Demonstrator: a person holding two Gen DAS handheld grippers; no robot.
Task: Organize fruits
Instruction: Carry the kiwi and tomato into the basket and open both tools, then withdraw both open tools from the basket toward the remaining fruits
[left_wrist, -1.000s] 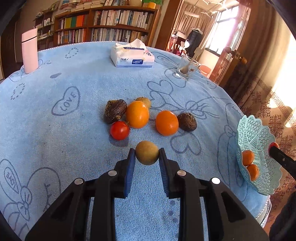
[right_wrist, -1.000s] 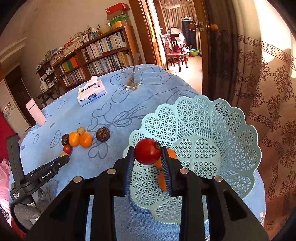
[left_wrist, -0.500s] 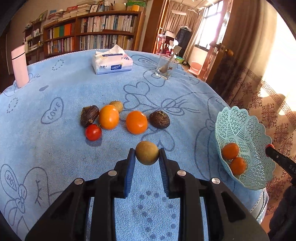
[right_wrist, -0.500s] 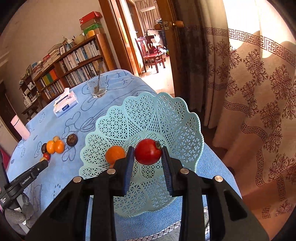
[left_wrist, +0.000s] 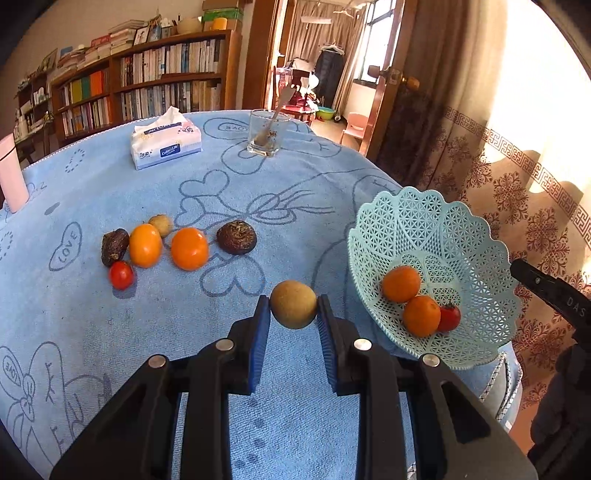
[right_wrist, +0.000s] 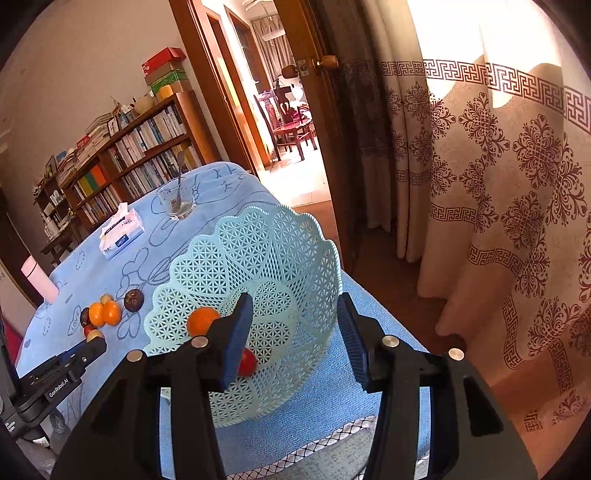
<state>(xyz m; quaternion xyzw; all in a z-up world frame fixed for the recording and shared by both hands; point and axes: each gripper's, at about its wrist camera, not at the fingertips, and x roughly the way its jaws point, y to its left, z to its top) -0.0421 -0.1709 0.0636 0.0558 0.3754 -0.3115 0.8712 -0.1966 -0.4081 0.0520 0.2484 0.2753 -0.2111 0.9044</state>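
My left gripper (left_wrist: 293, 323) is shut on a tan round fruit (left_wrist: 293, 308), held above the blue cloth just left of the teal lattice basket (left_wrist: 476, 236). The basket holds two oranges (left_wrist: 400, 283) and a red tomato (left_wrist: 450, 317). My right gripper (right_wrist: 295, 332) is open and empty over the basket (right_wrist: 295, 236), with the tomato (right_wrist: 246, 362) below its left finger. On the cloth lie two oranges (left_wrist: 190, 248), a small tomato (left_wrist: 120, 275), two dark brown fruits (left_wrist: 236, 237) and a small tan fruit (left_wrist: 161, 224).
A tissue box (left_wrist: 166, 142), a glass with a spoon (left_wrist: 264, 134) and a pink bottle (left_wrist: 11, 181) stand at the far side of the table. The basket sits near the table's right edge, next to a patterned curtain (right_wrist: 498, 184).
My right gripper opened and let the tomato drop into the basket. My left gripper carried the tan fruit to the right, closer to the basket.
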